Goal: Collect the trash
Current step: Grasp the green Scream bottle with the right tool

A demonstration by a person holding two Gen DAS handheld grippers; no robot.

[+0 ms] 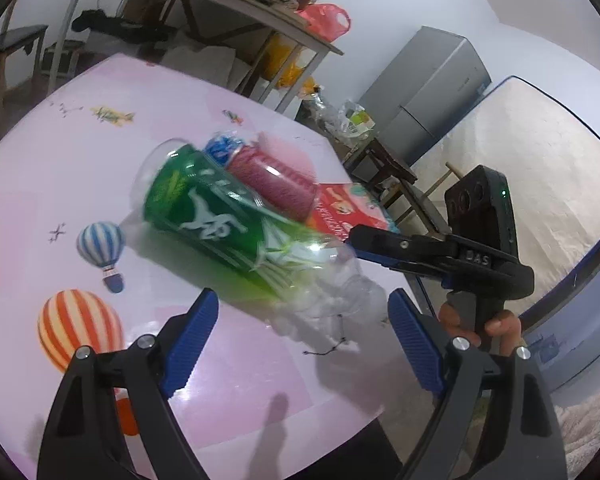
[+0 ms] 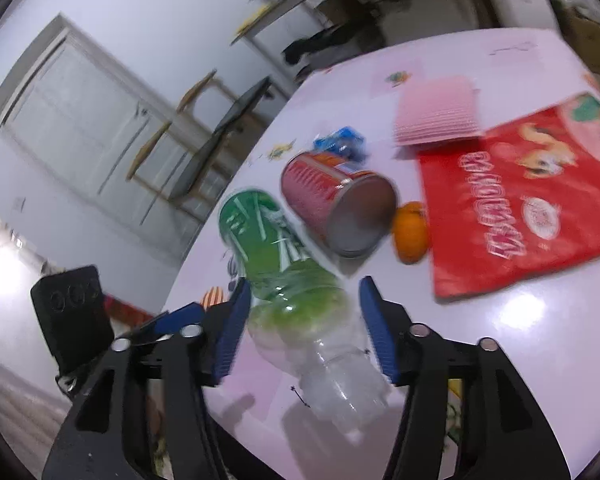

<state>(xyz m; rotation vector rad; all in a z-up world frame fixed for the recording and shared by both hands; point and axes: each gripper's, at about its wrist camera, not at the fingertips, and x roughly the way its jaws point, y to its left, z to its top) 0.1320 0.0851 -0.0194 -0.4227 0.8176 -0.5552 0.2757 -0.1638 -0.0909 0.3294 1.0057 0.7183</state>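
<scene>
Right gripper [image 2: 302, 322]: jaws apart, straddling clear end of green bottle [image 2: 276, 256] on table [image 2: 520, 340], pads not visibly pressing. Left gripper [image 1: 304, 320]: jaws wide apart, empty.

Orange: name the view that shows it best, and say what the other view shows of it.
Right wrist view: the orange lies in plain sight on the table, between the red can and the red bag. In the left wrist view it is not visible.

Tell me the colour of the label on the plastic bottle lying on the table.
Green with white lettering on the bottle; clearest in the left wrist view.
</scene>
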